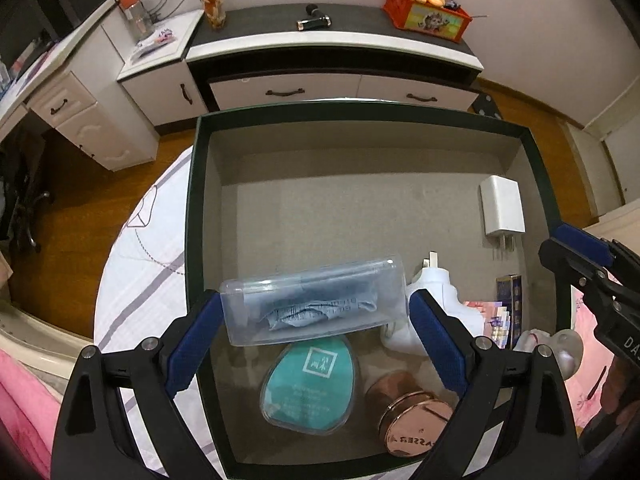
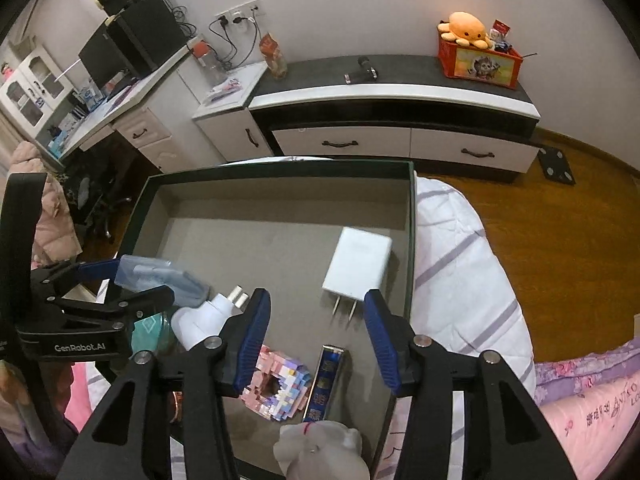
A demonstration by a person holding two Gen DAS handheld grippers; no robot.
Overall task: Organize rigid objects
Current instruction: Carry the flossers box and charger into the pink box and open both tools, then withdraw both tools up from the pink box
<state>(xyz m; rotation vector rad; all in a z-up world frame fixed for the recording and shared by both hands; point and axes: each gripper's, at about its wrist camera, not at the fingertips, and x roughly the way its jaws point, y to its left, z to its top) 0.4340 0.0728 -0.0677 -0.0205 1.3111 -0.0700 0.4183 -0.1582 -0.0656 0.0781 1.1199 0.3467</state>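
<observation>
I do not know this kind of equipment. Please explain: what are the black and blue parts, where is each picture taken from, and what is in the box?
These are two hand-held grippers, each carrying a camera that looks along its blue-padded fingers. In the left gripper's view, it holds a clear plastic case above an open dark box on a bed. The right gripper is open and holds nothing. Inside the box lie a white charger, a white plug adapter, a teal egg-shaped case, a copper-coloured tin, a pink block model and a blue bar.
</observation>
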